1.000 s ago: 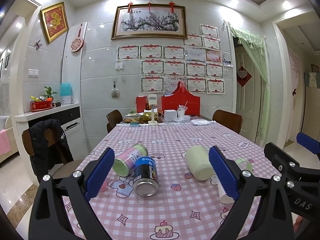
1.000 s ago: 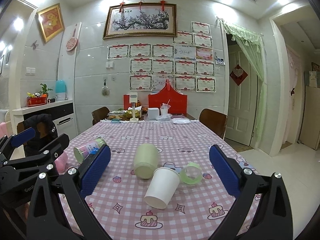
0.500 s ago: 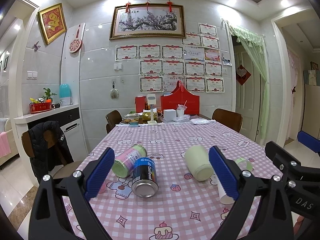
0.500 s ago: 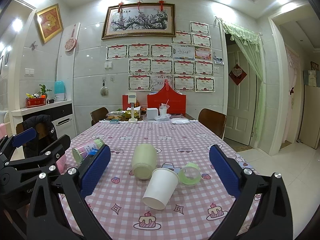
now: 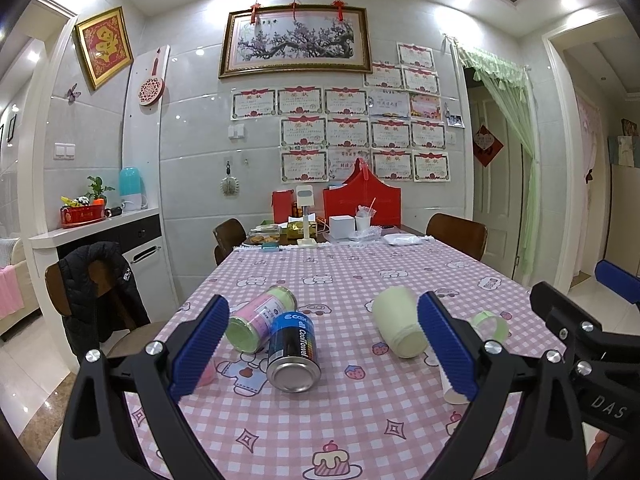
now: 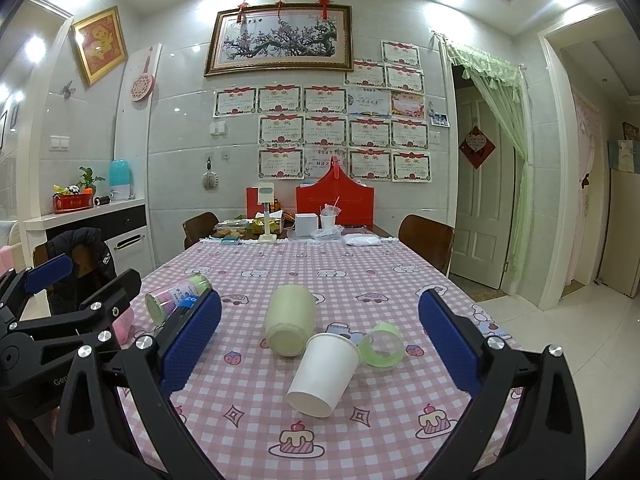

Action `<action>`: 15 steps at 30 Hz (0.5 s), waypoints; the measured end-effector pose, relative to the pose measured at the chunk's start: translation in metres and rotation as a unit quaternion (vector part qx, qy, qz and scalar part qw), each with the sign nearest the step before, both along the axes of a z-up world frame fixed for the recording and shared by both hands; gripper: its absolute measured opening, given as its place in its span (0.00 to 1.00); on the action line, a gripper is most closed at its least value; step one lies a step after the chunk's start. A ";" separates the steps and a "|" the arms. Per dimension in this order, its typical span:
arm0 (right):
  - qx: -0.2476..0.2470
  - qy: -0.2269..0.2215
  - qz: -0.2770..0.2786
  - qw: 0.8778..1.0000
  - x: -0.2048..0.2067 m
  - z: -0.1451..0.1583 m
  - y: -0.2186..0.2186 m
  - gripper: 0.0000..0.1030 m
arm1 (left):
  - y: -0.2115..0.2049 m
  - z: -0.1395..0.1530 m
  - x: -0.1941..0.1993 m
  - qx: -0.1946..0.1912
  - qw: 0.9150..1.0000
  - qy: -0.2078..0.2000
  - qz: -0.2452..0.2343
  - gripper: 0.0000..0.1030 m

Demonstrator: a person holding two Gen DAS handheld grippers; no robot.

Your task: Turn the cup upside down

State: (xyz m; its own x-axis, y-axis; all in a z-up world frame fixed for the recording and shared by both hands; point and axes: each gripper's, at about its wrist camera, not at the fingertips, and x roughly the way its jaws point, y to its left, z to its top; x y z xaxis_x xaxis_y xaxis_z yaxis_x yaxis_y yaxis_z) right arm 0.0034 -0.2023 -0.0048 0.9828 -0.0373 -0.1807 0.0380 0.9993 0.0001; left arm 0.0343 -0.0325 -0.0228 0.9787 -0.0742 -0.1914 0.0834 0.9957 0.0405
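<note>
A white paper cup (image 6: 323, 372) lies on its side on the pink checked tablecloth, its base toward me, between my right gripper's open fingers and a little ahead of them. A pale green cup (image 6: 289, 319) lies on its side just behind it; it also shows in the left wrist view (image 5: 398, 326). My right gripper (image 6: 320, 344) is open and empty above the near table edge. My left gripper (image 5: 322, 352) is open and empty, with a blue can (image 5: 293, 352) lying between its fingers. The white cup (image 5: 450, 382) is mostly hidden behind the left gripper's right finger.
A pink-and-green tin (image 5: 260, 320) lies beside the blue can. A green tape roll (image 6: 381, 345) stands right of the white cup. Boxes, a red bag (image 6: 335, 200) and clutter sit at the table's far end. Chairs stand on both sides; one holds a black jacket (image 5: 98, 288).
Both grippers have drifted slightly; the view has shifted a little. Nothing on the table has moved.
</note>
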 end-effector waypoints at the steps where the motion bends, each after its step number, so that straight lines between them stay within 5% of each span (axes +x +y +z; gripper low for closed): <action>1: 0.000 0.000 0.001 1.000 0.000 -0.001 0.001 0.93 | 0.001 0.000 0.000 0.000 1.000 0.000 0.000 0.91; 15: 0.000 0.005 0.006 1.000 0.005 -0.008 0.004 0.93 | 0.003 -0.001 -0.002 0.003 1.000 0.007 0.003 0.91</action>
State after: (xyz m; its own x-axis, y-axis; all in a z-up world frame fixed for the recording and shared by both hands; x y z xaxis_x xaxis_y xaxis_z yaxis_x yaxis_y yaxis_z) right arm 0.0080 -0.1980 -0.0130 0.9812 -0.0261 -0.1915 0.0268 0.9996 0.0007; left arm 0.0328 -0.0295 -0.0237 0.9762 -0.0667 -0.2063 0.0775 0.9960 0.0445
